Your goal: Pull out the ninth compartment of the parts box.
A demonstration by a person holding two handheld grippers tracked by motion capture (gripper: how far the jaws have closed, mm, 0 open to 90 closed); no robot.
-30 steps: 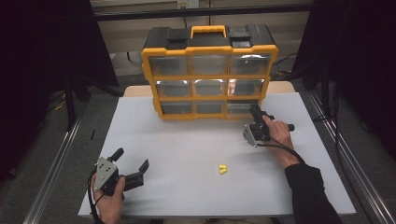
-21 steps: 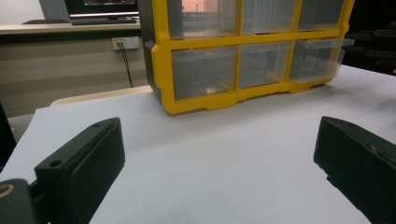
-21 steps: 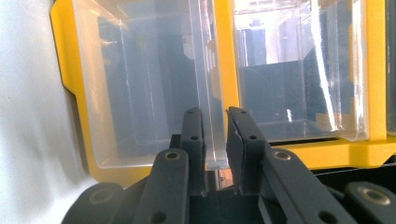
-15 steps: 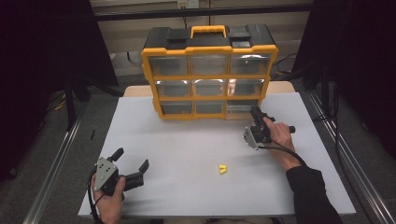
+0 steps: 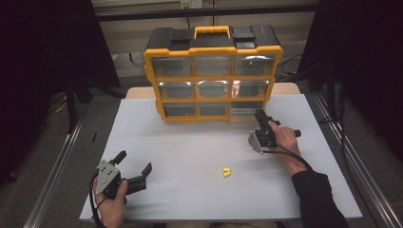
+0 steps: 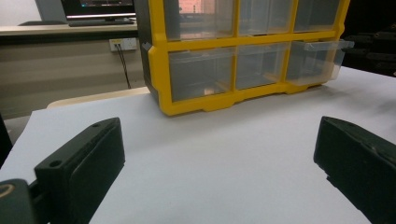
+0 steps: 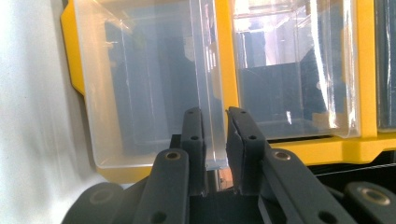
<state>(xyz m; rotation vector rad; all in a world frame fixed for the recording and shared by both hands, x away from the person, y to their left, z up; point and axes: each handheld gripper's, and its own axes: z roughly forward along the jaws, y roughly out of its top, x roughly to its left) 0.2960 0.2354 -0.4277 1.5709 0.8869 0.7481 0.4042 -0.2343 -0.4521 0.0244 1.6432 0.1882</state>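
A yellow and black organizer [image 5: 212, 71] with clear drawers stands at the back of the white table [image 5: 190, 142]. Its bottom right drawer [image 5: 244, 111] sticks out a little from the frame. My right gripper [image 5: 259, 116] reaches to that drawer's front. In the right gripper view the two jaws [image 7: 215, 114] pinch the clear front lip of the drawer [image 7: 149, 93]. My left gripper [image 5: 134, 160] rests at the near left of the table, jaws wide apart with nothing between them [image 6: 219, 154]. The left gripper view shows the organizer [image 6: 159, 70] and the protruding drawer [image 6: 315, 58] farther off.
A small yellow piece [image 5: 226, 172] lies on the table between the two hands, nearer the right one. Metal rails [image 5: 57, 166] run along both sides of the table. Dark curtains hang left and right.
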